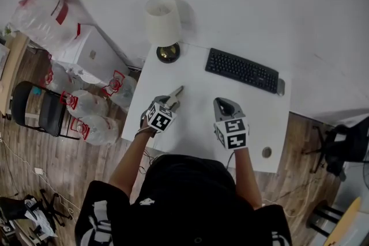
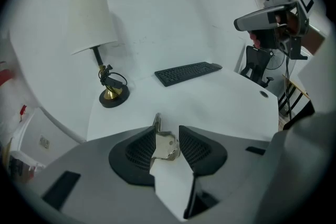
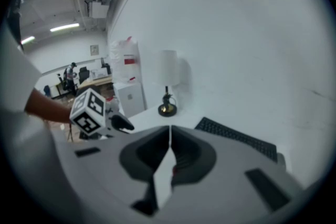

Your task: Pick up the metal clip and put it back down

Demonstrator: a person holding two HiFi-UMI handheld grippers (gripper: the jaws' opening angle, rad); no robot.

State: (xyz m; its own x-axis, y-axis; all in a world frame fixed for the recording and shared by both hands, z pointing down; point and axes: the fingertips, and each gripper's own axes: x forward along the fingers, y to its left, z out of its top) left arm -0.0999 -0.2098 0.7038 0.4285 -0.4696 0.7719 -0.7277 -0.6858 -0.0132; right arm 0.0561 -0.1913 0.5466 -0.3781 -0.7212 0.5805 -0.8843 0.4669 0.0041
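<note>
Two grippers were over the white desk [image 1: 196, 75], and only one was working. The left gripper [image 2: 168, 132] had its jaws clamped on the metal clip [image 2: 166, 147], with a ribbed pad against each side of the shiny body and the clip's thin handle poking out forward past the tips. The right gripper [image 3: 169, 131] had its jaws together with nothing between them, and it was held beside the left one but apart from it.

The task looked to be at its first half. The grasp was made, but no view settled whether the clip was off the desk or resting on it. In the head view it sat low at the left part of the desk, toward the near side. The lift, if not begun, and the setting down and letting go were left to do.

Little stood in the way. The lamp [image 1: 163, 26] stood at the far left corner of the desk and the black keyboard [image 1: 242, 70] lay along the far edge, both well apart from the clip. The desk around the clip was bare, so there was room to set it down where it was. Off the desk to the left were plastic bags [image 1: 86, 118] and a chair [image 1: 40, 109] on the wooden floor.
</note>
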